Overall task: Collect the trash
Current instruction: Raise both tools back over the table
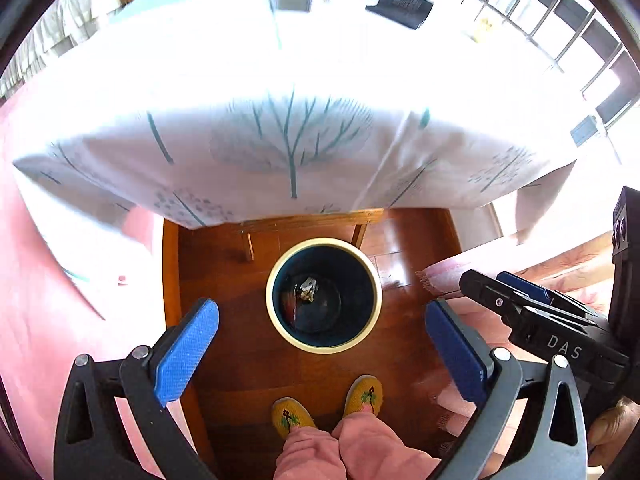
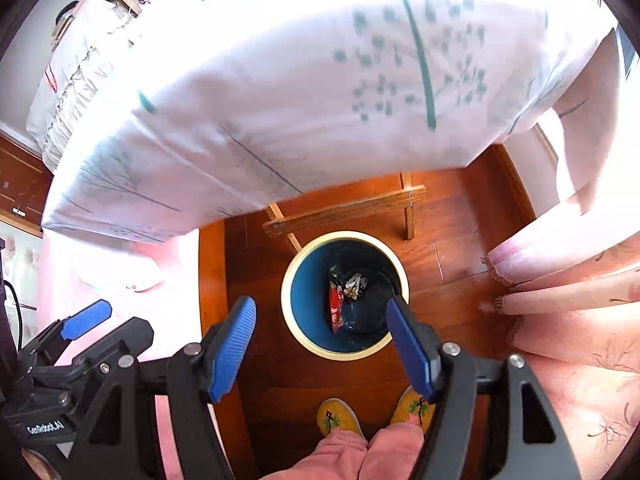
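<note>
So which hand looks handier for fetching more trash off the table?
Hard to pick: both tools, left and right, hang open and empty above the bin. Perhaps the right, since items on the tablecloth lie towards that side.

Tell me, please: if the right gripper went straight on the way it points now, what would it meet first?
Probably the open trash bin on the floor. The right gripper is open and empty, and the bin's mouth lies just beyond its jaws, so it would likely enter the bin and reach the trash inside. Depth is unclear.

"DAS" on right hand-held gripper; "GenRobot.AI" on left hand-held gripper.
</note>
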### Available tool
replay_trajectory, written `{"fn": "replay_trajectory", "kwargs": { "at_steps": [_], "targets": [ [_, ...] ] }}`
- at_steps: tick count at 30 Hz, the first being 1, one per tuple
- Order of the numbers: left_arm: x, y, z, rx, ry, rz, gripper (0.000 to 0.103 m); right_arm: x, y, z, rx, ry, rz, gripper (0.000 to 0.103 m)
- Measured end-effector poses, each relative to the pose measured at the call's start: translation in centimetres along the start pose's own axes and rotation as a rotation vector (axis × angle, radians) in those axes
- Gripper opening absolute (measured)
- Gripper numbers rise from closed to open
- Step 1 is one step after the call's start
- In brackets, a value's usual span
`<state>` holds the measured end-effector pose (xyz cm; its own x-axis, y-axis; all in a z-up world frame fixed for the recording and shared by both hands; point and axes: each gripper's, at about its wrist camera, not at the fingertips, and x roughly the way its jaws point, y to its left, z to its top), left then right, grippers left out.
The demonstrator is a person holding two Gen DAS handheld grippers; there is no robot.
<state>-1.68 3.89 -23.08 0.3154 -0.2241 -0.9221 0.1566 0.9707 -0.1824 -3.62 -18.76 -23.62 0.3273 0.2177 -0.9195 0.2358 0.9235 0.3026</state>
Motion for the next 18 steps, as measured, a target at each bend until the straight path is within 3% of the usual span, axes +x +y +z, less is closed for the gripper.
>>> {"fn": "replay_trajectory", "kwargs": {
  "at_steps": [8, 13, 18],
  "targets": [
    [-13.4, -1.2, 5.3, 0.091, -0.143, -0.004, 0.102, -13.6, 4.6, 3.6, 0.004, -0.217, 0.022, 0.069],
    [-16.7, -1.6, 8.3, 0.105, -0.203, -0.022, 0.102, -17.5, 5.3, 6.4, 0.016, -0.316, 0.001, 0.069],
    [-18.3, -3.1, 11.7, 0.118, -0.26, 0.001, 0.102, -19.1, 4.6, 10.4, 0.034, -0.335, -0.054, 0.069]
  ]
}}
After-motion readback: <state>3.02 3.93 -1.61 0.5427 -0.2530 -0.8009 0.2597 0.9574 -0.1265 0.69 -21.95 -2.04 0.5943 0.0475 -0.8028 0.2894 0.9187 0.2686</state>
